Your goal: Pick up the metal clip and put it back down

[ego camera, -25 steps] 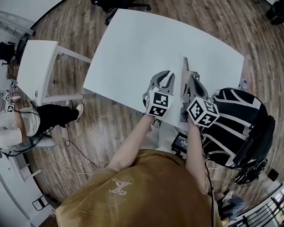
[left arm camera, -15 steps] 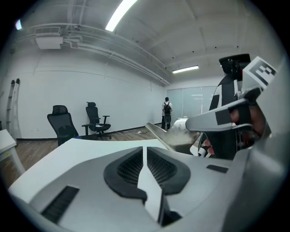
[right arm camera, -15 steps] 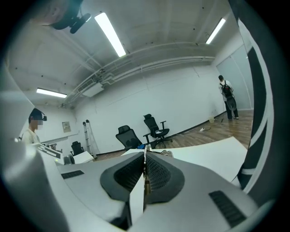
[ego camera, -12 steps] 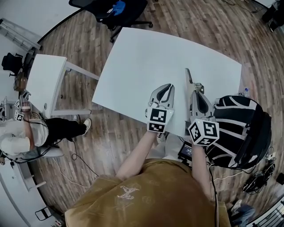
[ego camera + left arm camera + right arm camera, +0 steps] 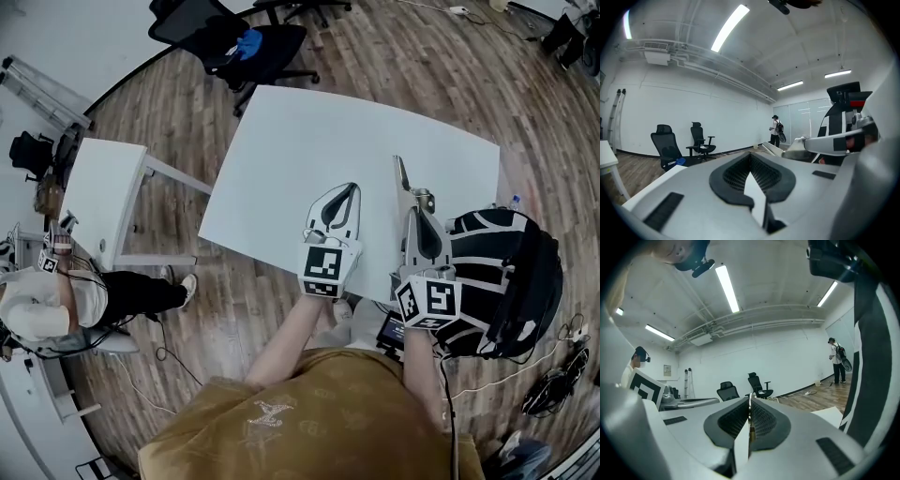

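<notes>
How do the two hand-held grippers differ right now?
The left gripper has just been closing its jaws, now together on nothing; the right gripper is shut on the metal clip, which sticks out ahead. The left gripper hangs over the white table; the right gripper sits near its edge, beside a striped bag. Both are shut.

I'm getting bright, even light from the ceiling strip lights [image 5: 727, 287], which flare white in both gripper views. In the head view the table [image 5: 309, 141] is nearly blown out and shadows on the floor [image 5: 187, 122] are faint. The fisheye bend is heavy, with dark corners on the gripper views. The right gripper [image 5: 750, 398] looks soft up close, while the far wall is sharp.
</notes>
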The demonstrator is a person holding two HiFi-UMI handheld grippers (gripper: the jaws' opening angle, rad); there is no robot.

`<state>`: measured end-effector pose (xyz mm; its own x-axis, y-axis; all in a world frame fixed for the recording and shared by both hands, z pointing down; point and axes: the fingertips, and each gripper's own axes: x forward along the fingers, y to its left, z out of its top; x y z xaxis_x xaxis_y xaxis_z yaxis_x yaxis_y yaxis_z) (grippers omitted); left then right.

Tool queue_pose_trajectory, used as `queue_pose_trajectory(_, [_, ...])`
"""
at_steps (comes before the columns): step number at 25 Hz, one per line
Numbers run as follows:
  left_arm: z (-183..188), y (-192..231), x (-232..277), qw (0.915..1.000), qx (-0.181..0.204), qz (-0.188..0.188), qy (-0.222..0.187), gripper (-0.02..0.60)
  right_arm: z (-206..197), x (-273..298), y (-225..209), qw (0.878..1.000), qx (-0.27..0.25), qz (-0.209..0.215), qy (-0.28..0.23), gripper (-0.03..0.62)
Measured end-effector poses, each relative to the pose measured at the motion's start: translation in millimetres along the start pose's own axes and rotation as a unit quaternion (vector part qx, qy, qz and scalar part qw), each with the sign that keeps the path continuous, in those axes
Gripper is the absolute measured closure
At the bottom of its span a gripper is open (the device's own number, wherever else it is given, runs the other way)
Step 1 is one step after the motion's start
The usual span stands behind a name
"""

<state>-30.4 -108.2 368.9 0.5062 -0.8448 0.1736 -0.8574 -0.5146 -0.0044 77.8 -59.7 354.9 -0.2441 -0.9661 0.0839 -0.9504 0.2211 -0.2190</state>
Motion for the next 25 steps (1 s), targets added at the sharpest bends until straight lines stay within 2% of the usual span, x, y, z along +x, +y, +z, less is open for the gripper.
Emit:
queue_pose_trajectory(6, [13.1,-7.0,-7.2,0.9998,0.005,-0.003,-0.018,0.572,17.2,-7.8,0.1,0.999,-0.025,-0.011,-0.021,0.577])
queue_pose_trajectory(25, [31.4,0.9,-10.9,0.9991,0.006,0.004,-0.041,0.574,30.0,-8.5,2.0,0.999,-0.03,-0.014,-0.032,0.577])
